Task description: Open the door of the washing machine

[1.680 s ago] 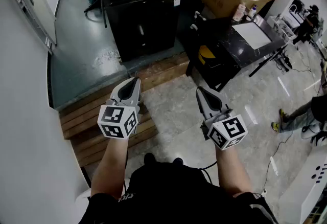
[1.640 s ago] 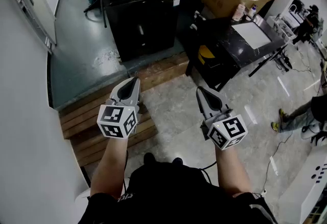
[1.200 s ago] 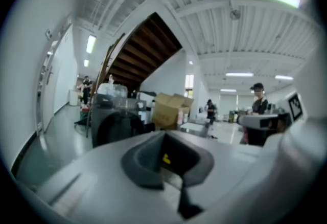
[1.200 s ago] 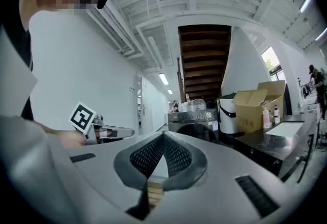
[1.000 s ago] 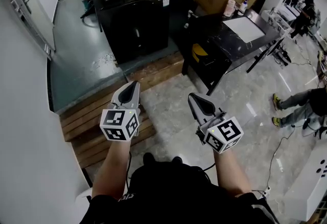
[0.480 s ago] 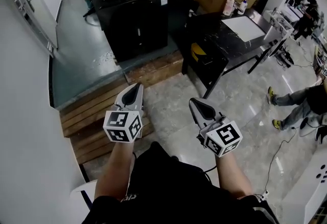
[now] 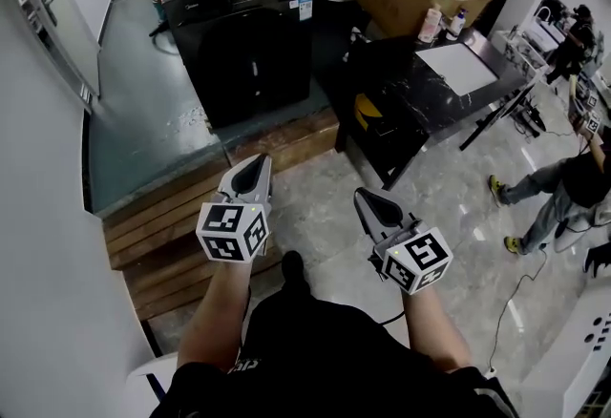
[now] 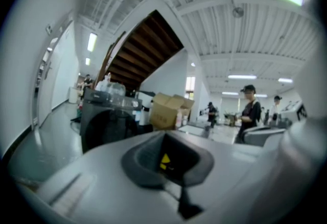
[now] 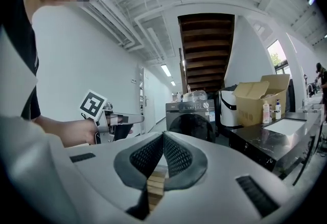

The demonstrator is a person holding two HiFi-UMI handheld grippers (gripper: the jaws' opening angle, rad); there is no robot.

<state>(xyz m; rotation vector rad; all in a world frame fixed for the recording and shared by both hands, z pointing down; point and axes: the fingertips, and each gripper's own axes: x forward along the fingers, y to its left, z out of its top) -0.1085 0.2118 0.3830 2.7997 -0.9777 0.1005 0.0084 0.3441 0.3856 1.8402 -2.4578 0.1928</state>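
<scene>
Grey L gripper (image 7: 260,163) & grey R gripper (image 7: 366,198), jaws pressed together, empty, had neared the black front-loading washing machine (image 7: 243,44) ahead; door (image 7: 251,73) shut, out of reach.

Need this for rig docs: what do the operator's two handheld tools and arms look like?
Both match: the left light-grey tapered tool and right light-grey tapered tool are pointed shells with dark pads inside the tips. Each carries a white cube with black square markers at its rear. Forearms are bare below black short sleeves; a thin dark cable shows by the right arm.
</scene>
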